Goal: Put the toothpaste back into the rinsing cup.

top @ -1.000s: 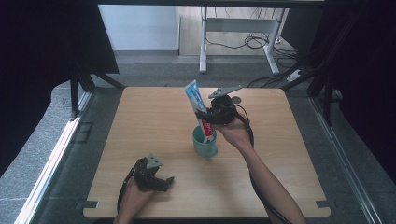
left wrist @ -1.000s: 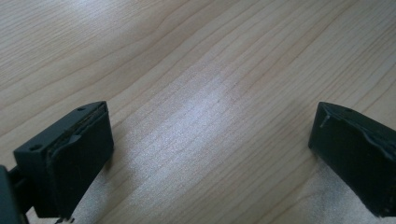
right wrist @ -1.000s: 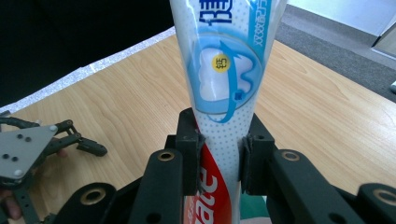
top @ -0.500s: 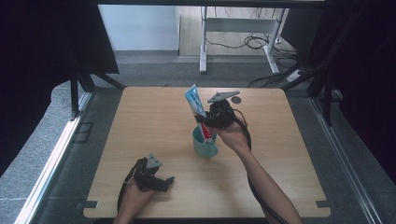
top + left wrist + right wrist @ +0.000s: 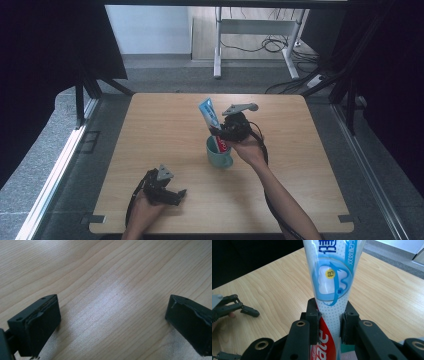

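A toothpaste tube (image 5: 210, 117) in blue, white and red stands tilted with its lower end inside a teal mug (image 5: 219, 153) near the table's middle. My right gripper (image 5: 226, 135) is shut on the tube just above the mug's rim. In the right gripper view the black pads (image 5: 314, 322) squeeze the toothpaste tube (image 5: 333, 282) at its narrow waist, and a bit of teal mug (image 5: 348, 348) shows below. My left gripper (image 5: 176, 196) rests low on the table at the front left, open; its jaws stand wide over bare wood.
The wooden table (image 5: 150, 130) has bare room to the left, right and back of the mug. In the right gripper view the left gripper (image 5: 234, 307) lies far off at the left. A desk frame and cables (image 5: 260, 40) stand on the floor beyond the table.
My right gripper has sunk a little with the tube, pushing its lower end deeper into the mug. The left hand has stayed still.
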Demonstrator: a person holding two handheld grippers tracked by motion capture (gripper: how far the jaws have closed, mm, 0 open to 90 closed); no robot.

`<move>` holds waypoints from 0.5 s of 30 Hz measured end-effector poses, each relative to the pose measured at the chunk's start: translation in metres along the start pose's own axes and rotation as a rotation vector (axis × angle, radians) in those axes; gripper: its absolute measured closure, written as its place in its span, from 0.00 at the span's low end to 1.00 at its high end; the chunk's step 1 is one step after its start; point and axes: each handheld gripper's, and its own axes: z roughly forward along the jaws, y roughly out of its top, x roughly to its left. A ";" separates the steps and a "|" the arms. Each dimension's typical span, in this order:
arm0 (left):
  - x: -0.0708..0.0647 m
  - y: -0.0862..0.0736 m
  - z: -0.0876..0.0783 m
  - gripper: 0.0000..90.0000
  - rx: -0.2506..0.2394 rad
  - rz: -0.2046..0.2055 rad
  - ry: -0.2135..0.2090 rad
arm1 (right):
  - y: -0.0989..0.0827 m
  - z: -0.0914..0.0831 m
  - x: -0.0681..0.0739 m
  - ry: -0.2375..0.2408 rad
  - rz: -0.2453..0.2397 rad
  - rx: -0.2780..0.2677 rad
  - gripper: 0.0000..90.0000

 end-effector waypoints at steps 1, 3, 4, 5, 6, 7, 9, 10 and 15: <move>0.000 0.000 0.000 0.00 0.000 0.000 0.000 | -0.001 0.001 0.000 0.001 0.002 0.000 0.80; 0.000 0.000 0.000 0.00 0.000 0.000 0.000 | -0.003 0.002 -0.001 0.002 0.004 -0.001 0.80; 0.000 0.000 0.000 0.00 0.000 0.000 0.000 | -0.004 0.002 -0.001 0.002 0.004 -0.002 0.80; 0.000 0.000 0.000 0.00 0.000 0.000 0.000 | -0.005 0.003 0.000 0.003 0.005 -0.001 0.80; 0.000 0.000 0.000 0.00 0.000 0.000 0.000 | -0.006 0.004 0.000 0.003 0.004 0.000 0.80; 0.000 0.000 0.000 0.00 0.000 0.000 0.000 | -0.007 0.004 0.000 0.003 0.003 0.003 0.80; 0.000 0.000 0.000 0.00 0.000 0.000 0.000 | -0.009 0.006 0.000 0.002 0.000 0.006 0.80; 0.000 0.000 0.000 0.00 0.000 0.000 0.000 | -0.010 0.007 0.000 0.004 0.001 0.007 0.80; 0.000 0.000 0.000 0.00 0.000 0.001 0.000 | -0.015 0.011 0.001 0.007 0.005 0.015 0.80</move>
